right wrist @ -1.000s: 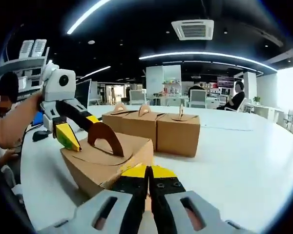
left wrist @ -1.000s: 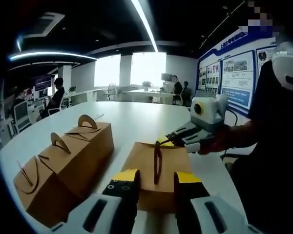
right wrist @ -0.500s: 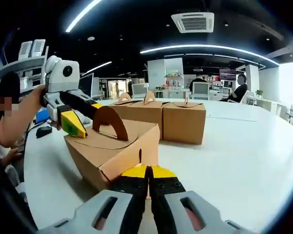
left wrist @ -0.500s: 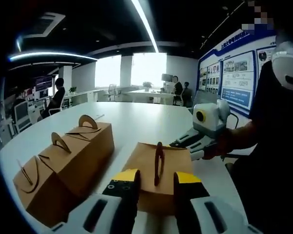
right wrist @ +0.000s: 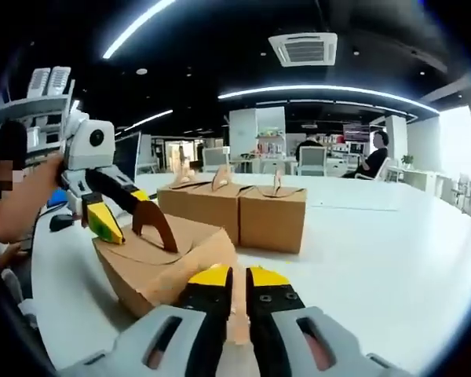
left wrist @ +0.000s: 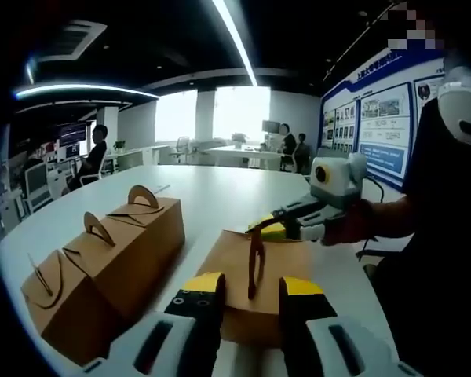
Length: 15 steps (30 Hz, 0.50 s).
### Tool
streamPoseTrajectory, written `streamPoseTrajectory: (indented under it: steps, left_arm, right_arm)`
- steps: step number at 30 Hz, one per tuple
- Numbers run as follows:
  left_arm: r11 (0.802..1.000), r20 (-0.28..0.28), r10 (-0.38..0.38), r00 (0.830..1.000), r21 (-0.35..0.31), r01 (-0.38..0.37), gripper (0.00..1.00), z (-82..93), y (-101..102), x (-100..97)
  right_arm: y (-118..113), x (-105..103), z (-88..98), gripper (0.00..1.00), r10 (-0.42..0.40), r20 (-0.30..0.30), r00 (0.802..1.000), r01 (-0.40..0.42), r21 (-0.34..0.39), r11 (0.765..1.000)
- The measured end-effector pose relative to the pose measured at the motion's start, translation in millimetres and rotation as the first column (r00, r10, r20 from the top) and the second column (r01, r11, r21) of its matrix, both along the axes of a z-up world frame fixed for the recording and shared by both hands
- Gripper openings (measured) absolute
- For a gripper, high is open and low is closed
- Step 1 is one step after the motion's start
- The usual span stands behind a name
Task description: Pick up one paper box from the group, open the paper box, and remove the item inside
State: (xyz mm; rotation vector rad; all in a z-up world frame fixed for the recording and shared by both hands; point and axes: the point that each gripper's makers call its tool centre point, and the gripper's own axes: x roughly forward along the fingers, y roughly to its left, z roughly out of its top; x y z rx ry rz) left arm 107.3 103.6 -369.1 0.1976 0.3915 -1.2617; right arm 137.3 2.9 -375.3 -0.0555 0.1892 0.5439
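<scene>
Right at the bottom of the left gripper view, the left gripper (left wrist: 247, 292) is seen with its yellow-tipped jaws held apart, and the arched handle of the paper box (left wrist: 255, 283) is framed in the gap between them, though whether it is touched cannot be told. The box is plain brown cardboard, its top folded into a ridge with a darker brown handle standing upright along it, and it is rested on the white table (left wrist: 220, 192). Over in the right gripper view, the right gripper (right wrist: 237, 276) is caught with a narrow slit between its jaws, pressed up against the near edge of the same box (right wrist: 169, 259); a grip on the cardboard cannot be confirmed. Just beyond, the left gripper (right wrist: 102, 216) is seen at the far end by the handle. Farther back, three closed boxes (right wrist: 231, 212) are lined up side by side, touching. Beyond them, seated people (right wrist: 374, 157) are glimpsed at desks.
</scene>
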Motion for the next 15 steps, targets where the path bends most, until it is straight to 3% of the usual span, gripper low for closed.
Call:
streamPoseTrajectory:
  steps: [9, 15]
  left_arm:
    - [1.000, 0.002, 0.010, 1.000, -0.012, -0.010, 0.30, 1.2, 0, -0.1]
    - [1.000, 0.003, 0.012, 1.000, -0.014, -0.012, 0.30, 1.8, -1, -0.9]
  right_arm:
    - [4, -4, 28.3, 0.12, 0.014, 0.066, 0.998, -0.016, 0.021, 1.000]
    - [14, -13, 43.5, 0.21, 0.070, 0.120, 0.990, -0.075, 0.038, 0.996]
